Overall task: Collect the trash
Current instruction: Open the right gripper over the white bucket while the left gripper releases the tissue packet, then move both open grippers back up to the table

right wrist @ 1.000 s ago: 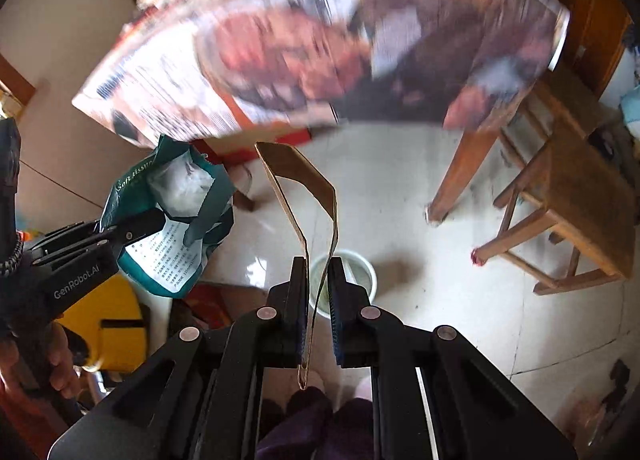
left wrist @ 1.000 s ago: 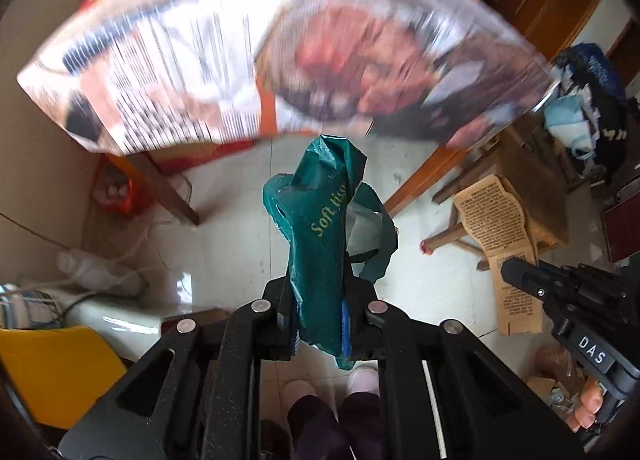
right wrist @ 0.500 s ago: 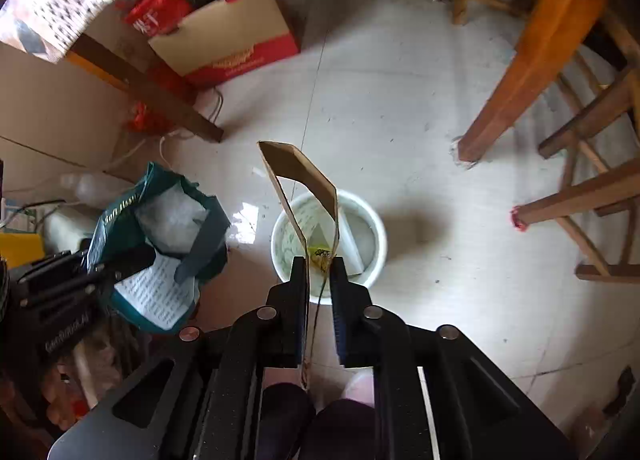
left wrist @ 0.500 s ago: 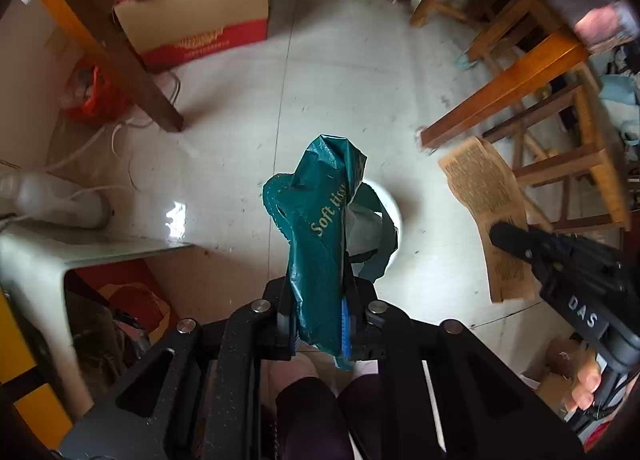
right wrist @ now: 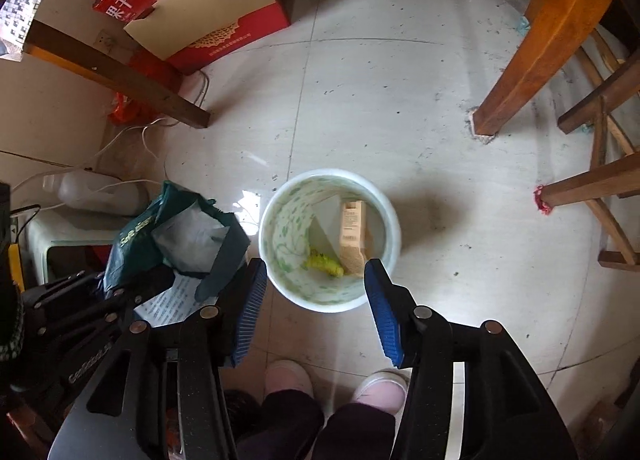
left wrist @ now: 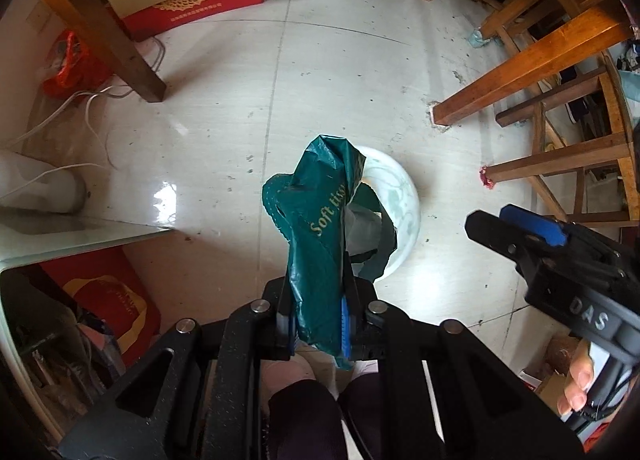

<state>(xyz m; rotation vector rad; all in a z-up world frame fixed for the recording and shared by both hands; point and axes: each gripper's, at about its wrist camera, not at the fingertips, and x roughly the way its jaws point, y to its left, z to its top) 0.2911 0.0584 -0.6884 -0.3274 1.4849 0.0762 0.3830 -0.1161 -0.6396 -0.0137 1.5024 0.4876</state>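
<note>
Right gripper (right wrist: 314, 300) just opened, empty, above bin (right wrist: 394, 228); left gripper (left wrist: 320, 324) grasping green bag (left wrist: 320, 228) beside it.

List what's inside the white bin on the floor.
In the white bin: a tan cardboard strip, a pale sheet, something yellow-green. Anything beneath them is hidden.

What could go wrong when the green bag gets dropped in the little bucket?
The green tissue bag, pinched in the left gripper, looks bulky beside the small white bucket, so it may catch the rim or miss. The cardboard piece already stands inside, leaving less room. The right gripper is empty.
</note>
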